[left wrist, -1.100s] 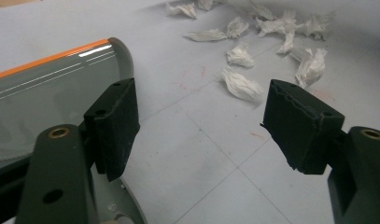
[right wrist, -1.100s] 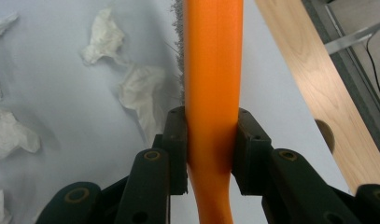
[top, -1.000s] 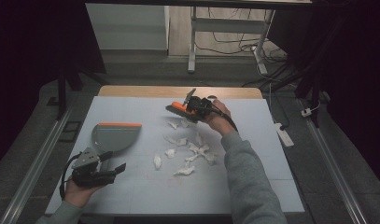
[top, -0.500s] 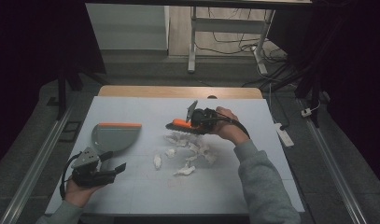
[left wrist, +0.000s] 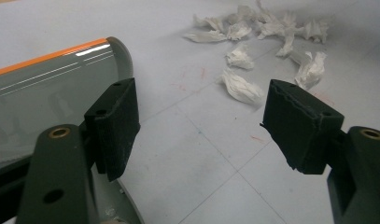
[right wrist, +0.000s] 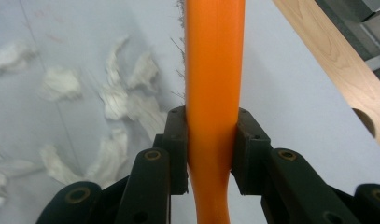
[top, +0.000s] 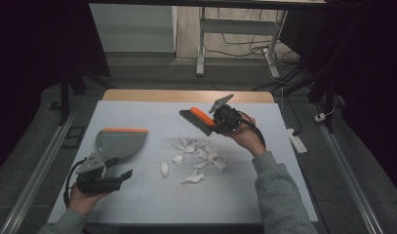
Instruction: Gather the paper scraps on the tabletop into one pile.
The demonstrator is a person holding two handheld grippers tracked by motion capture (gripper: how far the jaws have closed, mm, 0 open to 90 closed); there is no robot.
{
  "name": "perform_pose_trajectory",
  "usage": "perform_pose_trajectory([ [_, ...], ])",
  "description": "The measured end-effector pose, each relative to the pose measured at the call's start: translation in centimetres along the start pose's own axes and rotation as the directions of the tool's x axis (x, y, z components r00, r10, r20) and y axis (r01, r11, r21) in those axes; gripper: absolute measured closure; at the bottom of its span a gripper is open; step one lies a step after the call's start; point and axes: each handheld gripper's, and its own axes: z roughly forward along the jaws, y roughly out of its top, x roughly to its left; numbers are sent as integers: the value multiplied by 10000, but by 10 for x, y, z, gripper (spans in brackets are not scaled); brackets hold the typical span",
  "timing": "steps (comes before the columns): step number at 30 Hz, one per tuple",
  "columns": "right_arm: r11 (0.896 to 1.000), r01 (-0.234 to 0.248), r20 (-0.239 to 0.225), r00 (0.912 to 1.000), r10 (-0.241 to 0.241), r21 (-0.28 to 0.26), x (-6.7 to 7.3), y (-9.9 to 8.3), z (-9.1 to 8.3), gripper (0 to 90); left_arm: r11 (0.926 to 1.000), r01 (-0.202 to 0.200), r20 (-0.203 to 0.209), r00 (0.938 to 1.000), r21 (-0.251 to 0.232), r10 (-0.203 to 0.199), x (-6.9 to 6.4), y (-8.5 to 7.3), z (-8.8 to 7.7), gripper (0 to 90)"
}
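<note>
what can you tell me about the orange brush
The brush is a hand brush with a smooth orange handle, plastic by its look, and dark bristles along one side. The right gripper has its fingers shut on the handle. It is held off the table, above the scraps of white paper, bristles facing down toward them.

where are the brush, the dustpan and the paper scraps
brush (top: 198,117), high view, orange back above the bristles
dustpan (top: 119,143), high view, middle of the grey pan
paper scraps (top: 206,155), high view, a scrap mid-pile
</note>
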Motion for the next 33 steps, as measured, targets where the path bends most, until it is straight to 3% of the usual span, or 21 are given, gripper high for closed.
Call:
perform_pose_trajectory([
  [4, 9972, -622, -1116, 9921, 572, -420, 10, 5, -4, 696, 10000, 19, 8, 10000, -7, -19, 1, 0, 0, 277],
  [8, 9978, -660, -1850, 9807, 636, -72, 35, 13, 2, 696, 10000, 1, -68, 10000, -90, -2, 2, -1, -1, 280],
  [11, 9972, -735, -2366, 9687, 752, 161, 53, 17, 10, 696, 9997, 39, -123, 9999, -238, -42, 2, 0, -3, 287],
  [12, 9959, -861, -2618, 9609, 908, 293, 62, 19, 14, 696, 9997, 52, -127, 9999, -251, -55, 2, 0, -3, 288],
  [14, 9947, -935, -2943, 9503, 1019, 425, 75, 23, 19, 696, 9997, 71, -149, 9999, -254, -75, 3, -1, -4, 288],
  [21, 9931, -828, -3528, 9296, 1070, 828, 112, 34, 37, 696, 9998, 44, -128, 9999, -168, -46, 3, -1, -3, 287],
  [28, 9902, -431, -3597, 9288, 886, 1328, 137, 42, 59, 695, 10000, 10, -144, 9999, -81, -12, 3, -2, -1, 286],
  [33, 9875, -733, -3314, 9363, 1164, 1397, 134, 44, 66, 695, 10000, -16, -156, 9999, -68, 15, 2, -2, -1, 286],
])
